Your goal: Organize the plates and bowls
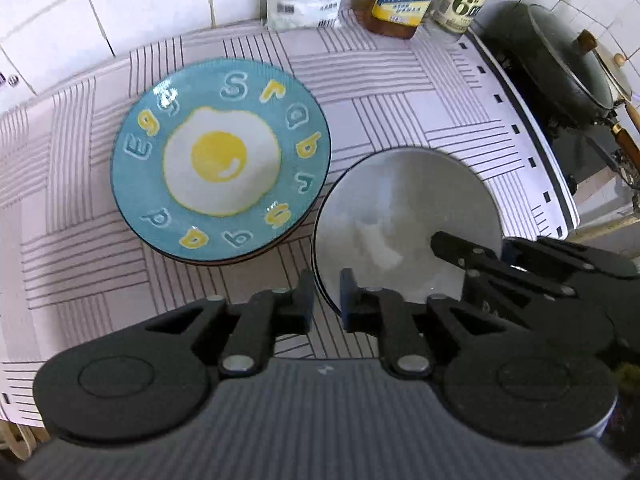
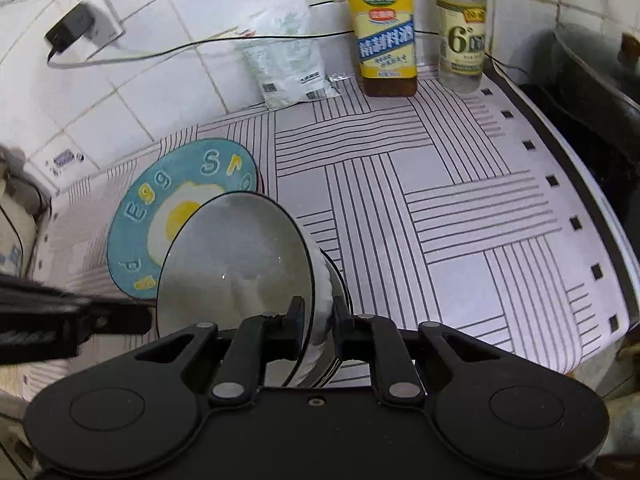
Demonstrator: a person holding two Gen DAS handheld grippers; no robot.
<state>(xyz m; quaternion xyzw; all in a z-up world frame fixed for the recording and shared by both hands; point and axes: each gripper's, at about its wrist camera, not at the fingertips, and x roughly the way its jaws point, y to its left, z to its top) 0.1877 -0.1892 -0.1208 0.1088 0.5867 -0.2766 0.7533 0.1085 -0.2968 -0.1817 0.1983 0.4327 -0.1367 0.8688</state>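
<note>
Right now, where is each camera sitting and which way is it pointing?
Left wrist: on the left gripper, looking down and forward over the striped counter at the blue egg plate; its fingers straddle the near rim of the white bowl, and the right gripper reaches in from the right.
Right wrist: on the right gripper, facing the tiled wall and the yellow-labelled bottle; its fingers are shut on the white bowl's rim, and the left gripper shows at the left edge.
Both share plate, bowl, bottles and counter.

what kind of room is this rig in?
Likely a home kitchen: dark lidded wok on a stove, yellow-labelled cooking oil bottle against white tiled wall, blue fried-egg plate on the counter.
</note>
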